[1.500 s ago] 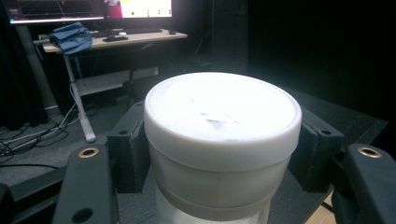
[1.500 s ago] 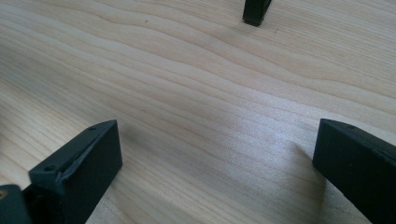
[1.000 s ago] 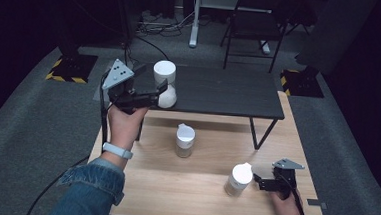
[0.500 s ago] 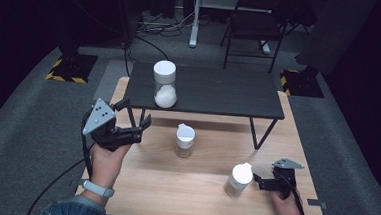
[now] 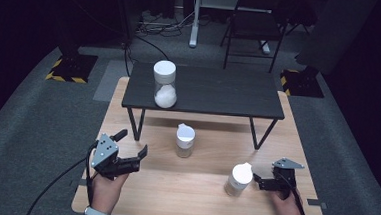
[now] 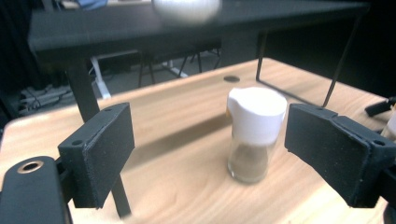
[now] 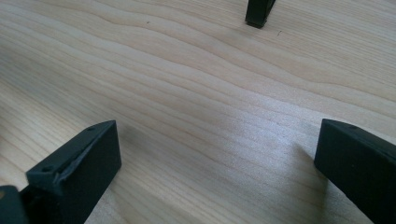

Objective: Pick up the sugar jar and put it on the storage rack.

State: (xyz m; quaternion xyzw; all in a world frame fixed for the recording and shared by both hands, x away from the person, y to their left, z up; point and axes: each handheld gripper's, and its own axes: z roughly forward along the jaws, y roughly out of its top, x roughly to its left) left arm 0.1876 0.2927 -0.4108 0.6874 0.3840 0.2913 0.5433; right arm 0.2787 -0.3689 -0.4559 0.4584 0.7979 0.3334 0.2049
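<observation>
My left gripper (image 5: 132,144) hovers low over the front left of the wooden table (image 5: 198,200), jaws open and empty. In the left gripper view the gripper (image 6: 212,147) looks at a small glass jar with a white flip cap (image 6: 254,133) standing farther off; the same jar (image 5: 185,140) sits at the table's middle. A second white-lidded jar (image 5: 238,178) stands front right, with my right gripper (image 5: 258,180) just to its right, open and pointing at it. In the right gripper view its open jaws (image 7: 219,163) frame bare wood.
A low black shelf (image 5: 214,91) on thin legs spans the back of the table and carries a tall jar (image 5: 164,83) with a white lid and white contents. One shelf foot (image 7: 258,13) stands ahead of the right gripper. Chairs and cables lie beyond.
My left hand has come down from beside the tall jar on the shelf to the table's front left, jaws still open and empty. The right hand has kept still.
</observation>
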